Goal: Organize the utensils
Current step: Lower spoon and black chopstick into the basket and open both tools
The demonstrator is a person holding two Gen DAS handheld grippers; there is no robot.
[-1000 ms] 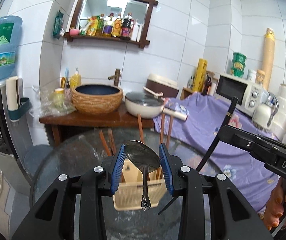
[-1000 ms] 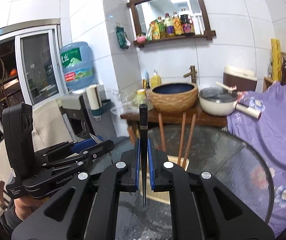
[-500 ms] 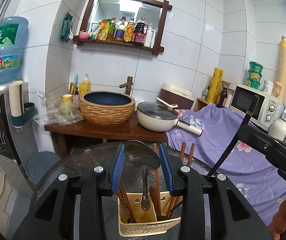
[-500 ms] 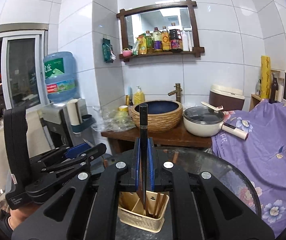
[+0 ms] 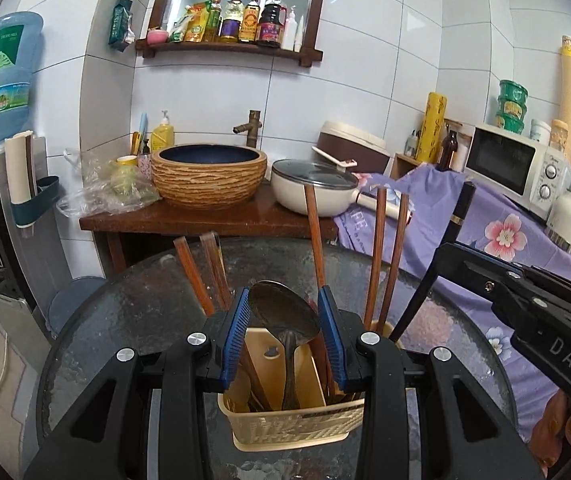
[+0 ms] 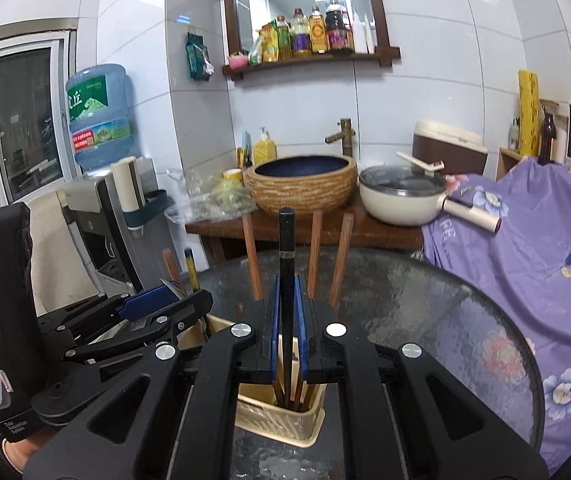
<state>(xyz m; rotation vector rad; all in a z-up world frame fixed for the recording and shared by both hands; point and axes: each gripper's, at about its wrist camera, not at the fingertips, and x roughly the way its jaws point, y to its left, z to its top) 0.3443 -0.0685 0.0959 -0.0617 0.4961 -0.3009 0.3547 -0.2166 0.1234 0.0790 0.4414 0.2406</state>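
The left gripper (image 5: 283,336) is clamped on a metal spoon (image 5: 283,316): its blue pads press the sides of the bowl, which stands up between them, and the handle hangs down into the caddy (image 5: 297,426). The right gripper (image 6: 287,320) is clamped on a black chopstick (image 6: 286,264), held upright, its top well above the pads and its lower end down among the sticks in the caddy (image 6: 277,420).

The caddy is a beige plastic holder with compartments, and serves as the landmark here. It stands on a round glass table (image 5: 133,304), directly below both grippers. Brown wooden chopsticks (image 5: 381,256) stand in it, leaning outward at several angles. In the left view the black chopstick (image 5: 441,256) slants down toward the caddy's right side, with the right gripper (image 5: 525,300) to the caddy's right. In the right view the left gripper (image 6: 153,304) sits to the caddy's left.

Behind the caddy, past the table's far edge, a wooden counter (image 5: 157,220) carries a woven basin (image 5: 209,180) and a lidded cream pan (image 5: 317,188). Right of the caddy a purple flowered cloth (image 5: 497,236) covers a surface.
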